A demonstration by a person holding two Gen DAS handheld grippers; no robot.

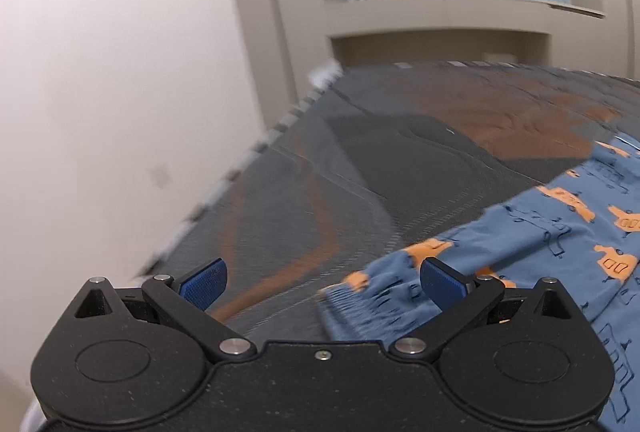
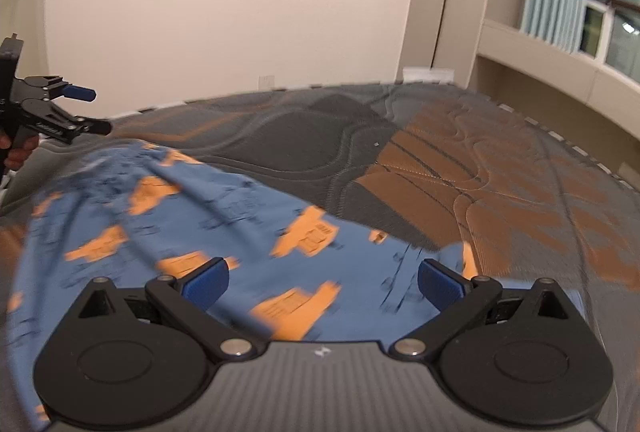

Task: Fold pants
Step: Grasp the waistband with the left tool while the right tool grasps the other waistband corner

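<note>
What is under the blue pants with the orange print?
The pants lie spread on a grey and orange quilted mattress, which shows bare around them. Whatever lies beneath the fabric itself is covered. Both grippers hover open above.

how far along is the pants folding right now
Barely started, by the look of it. Done: the blue pants are laid on the mattress, still rumpled, with no clear fold showing. In hand: nothing; the left gripper has its jaws wide apart near the ribbed cuff, and the right gripper hangs open over the fabric. Left: gripping, folding and smoothing.
</note>
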